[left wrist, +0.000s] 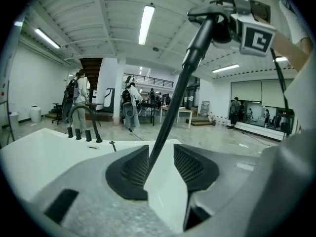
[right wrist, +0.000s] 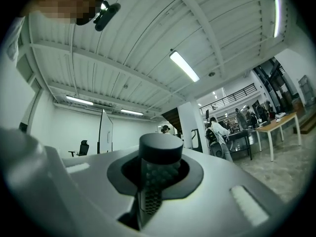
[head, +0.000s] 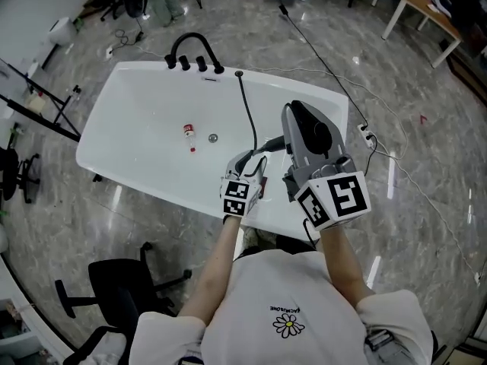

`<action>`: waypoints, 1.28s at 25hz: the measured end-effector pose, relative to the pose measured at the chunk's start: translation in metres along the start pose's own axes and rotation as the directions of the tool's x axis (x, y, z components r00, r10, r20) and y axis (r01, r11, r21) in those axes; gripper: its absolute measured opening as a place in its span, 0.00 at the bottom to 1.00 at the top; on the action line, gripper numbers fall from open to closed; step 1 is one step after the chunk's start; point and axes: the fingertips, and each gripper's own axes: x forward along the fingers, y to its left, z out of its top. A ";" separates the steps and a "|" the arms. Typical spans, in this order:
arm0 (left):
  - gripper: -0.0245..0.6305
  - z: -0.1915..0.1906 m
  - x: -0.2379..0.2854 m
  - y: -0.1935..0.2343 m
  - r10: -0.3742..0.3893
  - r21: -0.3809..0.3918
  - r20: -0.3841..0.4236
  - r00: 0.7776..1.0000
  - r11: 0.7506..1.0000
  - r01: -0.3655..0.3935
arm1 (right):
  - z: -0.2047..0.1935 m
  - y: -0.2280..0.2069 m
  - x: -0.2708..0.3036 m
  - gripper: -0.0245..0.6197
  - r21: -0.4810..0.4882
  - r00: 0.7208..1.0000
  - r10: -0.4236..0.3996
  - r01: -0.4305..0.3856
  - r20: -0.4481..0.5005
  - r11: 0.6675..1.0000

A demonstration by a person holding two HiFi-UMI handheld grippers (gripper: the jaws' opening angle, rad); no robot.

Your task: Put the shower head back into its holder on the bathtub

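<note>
The white bathtub [head: 137,97] lies ahead of me, with a black faucet [head: 194,52] on its far rim. Beside the faucet is the small black holder [head: 238,73], which also shows in the left gripper view [left wrist: 112,144]. A black hose [head: 248,112] runs from there towards me. My left gripper [head: 255,160] hangs over the near rim. Its jaws stand open [left wrist: 160,157] and the hose [left wrist: 173,107] passes up between them. My right gripper [head: 289,131] is raised higher and is shut [right wrist: 158,181] on the black shower head [right wrist: 160,154]. That shower head [left wrist: 215,16] shows at the top right of the left gripper view.
A small red-and-white bottle [head: 189,132] and the drain [head: 213,138] are on the tub floor. A black office chair [head: 122,280] stands at my left. A power strip with its cable [head: 366,134] lies on the floor to the right. People and desks are beyond the tub.
</note>
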 end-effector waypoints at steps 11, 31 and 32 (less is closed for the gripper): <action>0.19 -0.040 0.094 0.051 0.121 -0.083 -0.130 0.984 0.988 -0.132 | 0.050 -0.052 0.025 0.12 0.043 0.993 0.093 -0.096 0.067 0.994; 0.12 0.142 0.139 0.209 0.190 0.129 0.104 0.976 0.971 -0.203 | 0.099 -0.065 0.086 0.12 -0.011 0.976 0.022 -0.021 0.217 1.000; 0.12 0.165 0.139 0.216 0.196 0.147 0.135 0.971 0.965 -0.215 | 0.106 -0.064 0.088 0.12 -0.017 0.972 0.027 -0.023 0.234 1.000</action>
